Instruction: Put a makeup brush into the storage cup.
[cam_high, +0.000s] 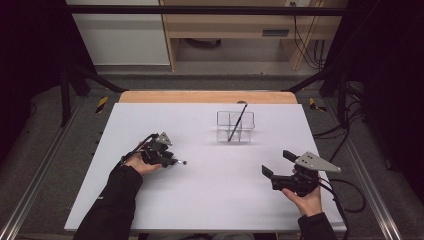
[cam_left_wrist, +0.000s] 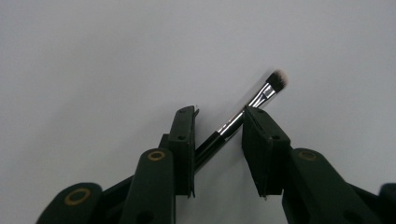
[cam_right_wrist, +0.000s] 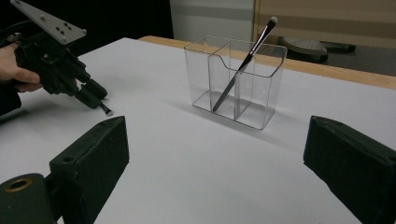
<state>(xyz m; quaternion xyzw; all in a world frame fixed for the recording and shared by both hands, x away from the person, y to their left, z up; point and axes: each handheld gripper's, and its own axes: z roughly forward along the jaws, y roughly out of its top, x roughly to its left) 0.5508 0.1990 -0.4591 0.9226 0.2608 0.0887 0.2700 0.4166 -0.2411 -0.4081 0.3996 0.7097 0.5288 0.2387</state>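
A: Makeup brush, where does it lie?
B: On the white bench, at about nine o'clock from the middle, crossing between the left tongs, head out past the tips.
A: Gripped?
B: Both pads seem to touch its handle, so the left tongs look clenched on it. The right tongs, near four o'clock, stand released, nothing between them.
A: The room?
B: Wooden bench edge at twelve, pale cabinet behind, grey floor, cables at three.
A: The brush itself?
B: Black handle, silver ferrule, short pale-tipped bristles. A clear divided holder at one o'clock keeps another brush, leaning.
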